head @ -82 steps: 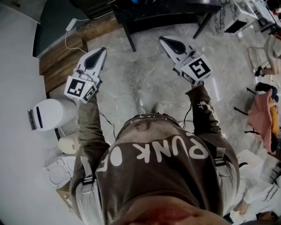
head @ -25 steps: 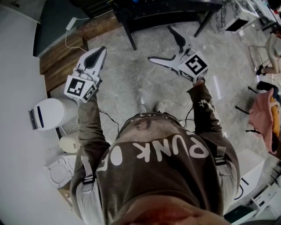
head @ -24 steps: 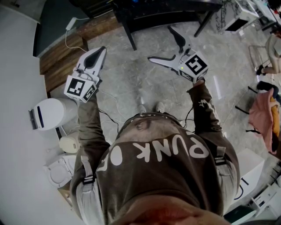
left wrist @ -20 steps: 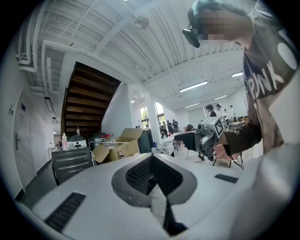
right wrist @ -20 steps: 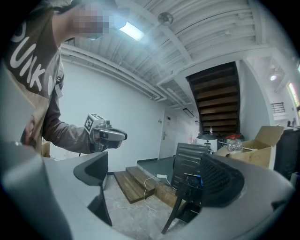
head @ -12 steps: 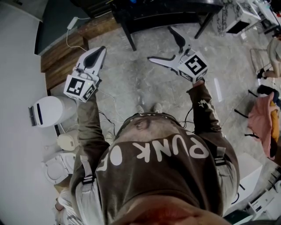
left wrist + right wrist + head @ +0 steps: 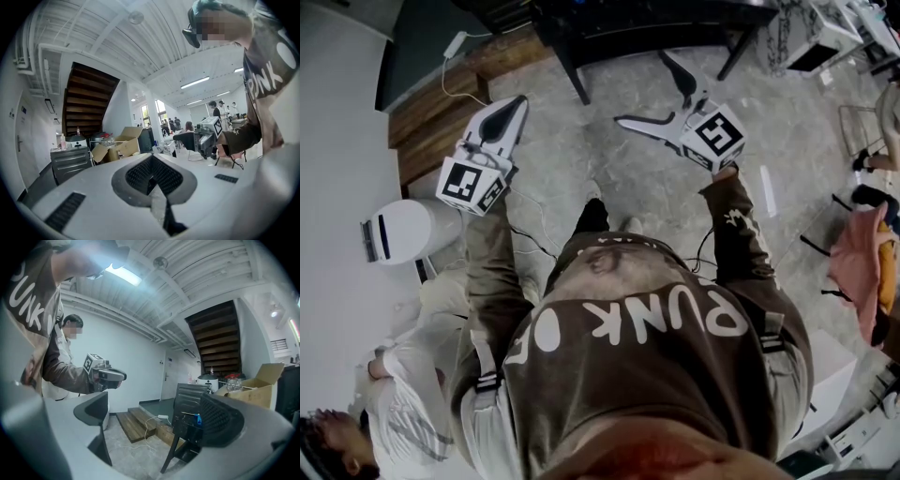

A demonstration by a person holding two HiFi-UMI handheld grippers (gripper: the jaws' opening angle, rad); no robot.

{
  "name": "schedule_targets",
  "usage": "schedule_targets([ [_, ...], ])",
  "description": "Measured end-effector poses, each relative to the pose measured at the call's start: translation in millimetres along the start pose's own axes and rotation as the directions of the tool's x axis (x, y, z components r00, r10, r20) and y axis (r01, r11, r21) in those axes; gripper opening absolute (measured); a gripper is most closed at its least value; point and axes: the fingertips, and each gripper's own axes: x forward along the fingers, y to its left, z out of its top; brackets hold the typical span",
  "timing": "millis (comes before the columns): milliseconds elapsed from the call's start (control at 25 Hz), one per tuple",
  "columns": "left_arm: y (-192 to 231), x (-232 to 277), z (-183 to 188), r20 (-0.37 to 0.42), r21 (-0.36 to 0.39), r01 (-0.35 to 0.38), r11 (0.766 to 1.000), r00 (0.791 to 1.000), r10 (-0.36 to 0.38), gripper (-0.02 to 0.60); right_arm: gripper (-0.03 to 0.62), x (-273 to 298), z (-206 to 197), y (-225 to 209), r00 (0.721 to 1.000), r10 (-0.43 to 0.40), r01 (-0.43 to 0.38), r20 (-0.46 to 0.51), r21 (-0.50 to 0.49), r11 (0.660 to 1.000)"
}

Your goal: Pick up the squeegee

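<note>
Squeegee not identifiable in any view; maybe on the black table (image 7: 581, 28) at top of frame, cannot tell. Risk: reaching with no target in sight and grabbing the wrong item, or bumping the table leg. Both arms are stretched forward over the floor. Left gripper (image 7: 517, 105) has its jaws together, empty. Right gripper (image 7: 642, 89) is spread wide, empty, jaws splayed sideways toward the table.

Wooden steps (image 7: 431, 112) edge the grey marbled floor (image 7: 628, 169), with a white plug and cable (image 7: 455, 44) lying above them. A dark surface (image 7: 656, 23) stands beyond. A white drum, perhaps a bin (image 7: 408, 230), sits left.
</note>
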Motion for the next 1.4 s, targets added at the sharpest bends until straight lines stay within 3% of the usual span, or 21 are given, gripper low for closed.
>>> schedule_targets([
  [400,46.1,43.5,-20.9,0.003,-0.018,0.02,1.0,1.0,-0.02,0.002,0.594,33.2,-21.6,-51.8,0.999,-0.031,0.031,-0.022,0.024,0.999],
  [1400,263.2,157.6,-112.9,-0.038,-0.101,0.067,0.993,0.997,-0.071,0.002,0.591,245.0,-91.3,-241.6,0.985,-0.121,0.136,-0.122,0.123,0.983],
])
